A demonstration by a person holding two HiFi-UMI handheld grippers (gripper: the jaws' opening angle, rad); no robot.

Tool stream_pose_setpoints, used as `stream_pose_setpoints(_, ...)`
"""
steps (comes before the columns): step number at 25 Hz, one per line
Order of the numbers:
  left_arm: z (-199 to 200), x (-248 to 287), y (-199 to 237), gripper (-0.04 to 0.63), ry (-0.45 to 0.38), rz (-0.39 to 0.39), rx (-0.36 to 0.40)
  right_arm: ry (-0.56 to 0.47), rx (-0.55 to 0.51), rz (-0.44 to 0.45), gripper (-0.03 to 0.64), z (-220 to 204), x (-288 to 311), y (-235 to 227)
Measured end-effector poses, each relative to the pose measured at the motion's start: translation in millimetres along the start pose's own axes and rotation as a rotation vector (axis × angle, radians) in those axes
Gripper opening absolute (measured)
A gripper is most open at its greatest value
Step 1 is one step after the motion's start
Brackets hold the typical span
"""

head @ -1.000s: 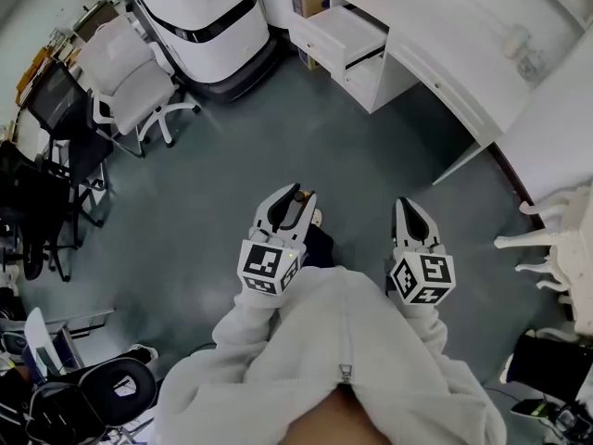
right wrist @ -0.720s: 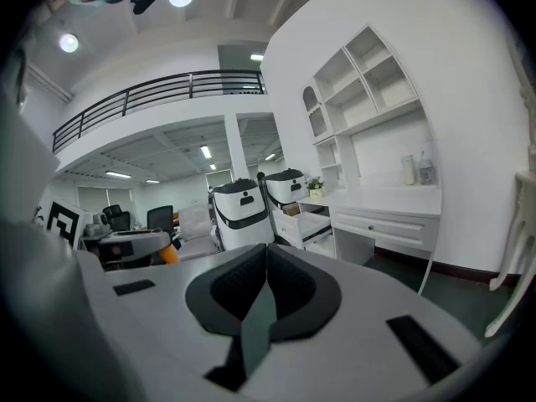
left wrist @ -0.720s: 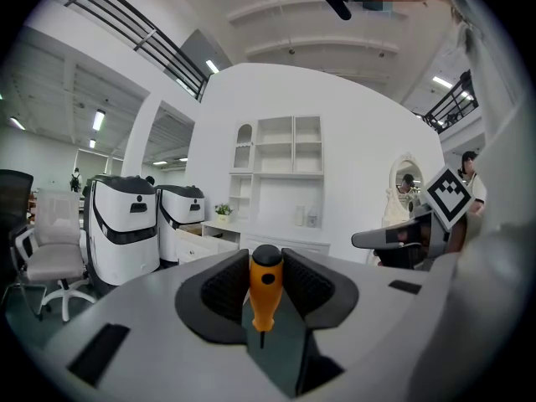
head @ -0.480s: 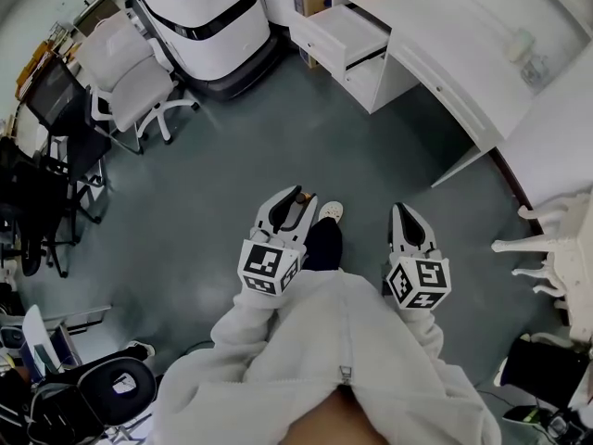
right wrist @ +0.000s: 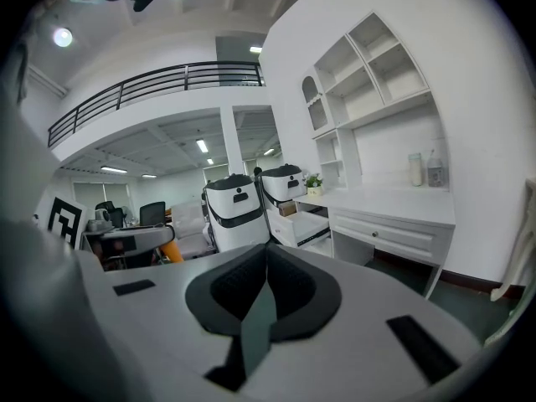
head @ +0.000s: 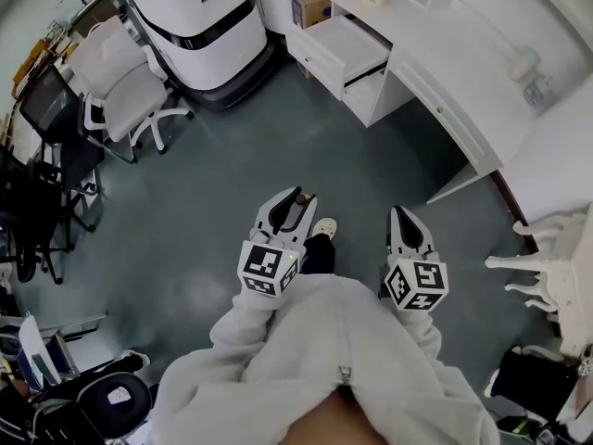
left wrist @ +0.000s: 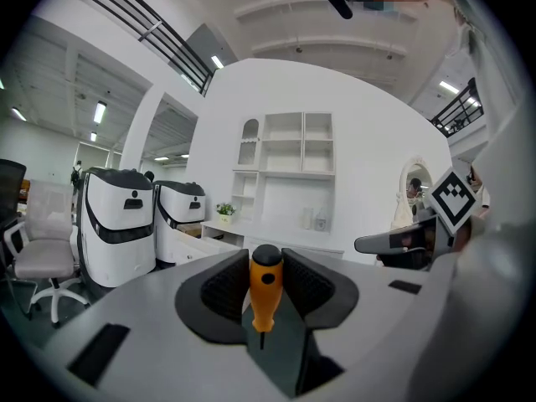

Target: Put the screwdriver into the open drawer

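one open drawer (head: 347, 41), screwdriver (left wrist: 265, 293) in left tool (head: 296, 196)

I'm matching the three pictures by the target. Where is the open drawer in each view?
Head view: open drawer at the top, right of centre.
Left gripper view: small, left of centre.
Right gripper view: near the centre.
Shared landmark: the white-and-black machines just left of it.
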State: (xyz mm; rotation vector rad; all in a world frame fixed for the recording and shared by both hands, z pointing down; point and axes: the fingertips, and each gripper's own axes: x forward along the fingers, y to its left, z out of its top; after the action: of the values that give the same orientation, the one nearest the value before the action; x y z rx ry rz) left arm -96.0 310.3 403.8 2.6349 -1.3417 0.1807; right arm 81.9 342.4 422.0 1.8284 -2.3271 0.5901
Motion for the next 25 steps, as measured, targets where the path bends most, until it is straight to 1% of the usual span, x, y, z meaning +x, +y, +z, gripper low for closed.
stream_pose_setpoints(11, 31, 76, 53, 0.132, -0.015, -0.001, 0.0, 0.002, -0.015, -0.01, 0.034, 47, 82, -22)
stream_pose_setpoints(15, 39, 97, 71, 0.132, -0.02, -0.008, 0.0, 0.003, -0.017, -0.011, 0.034, 59, 106, -23)
stream_pose_setpoints(20, 45, 125, 90, 0.132, -0.027, -0.028, -0.001, -0.002, -0.02, -0.033, 0.034, 73, 132, -30)
stream_pose_setpoints(25, 49, 154, 101, 0.132, -0.031, -0.05, 0.007, -0.007, -0.01, -0.049, 0.034, 79, 155, -42)
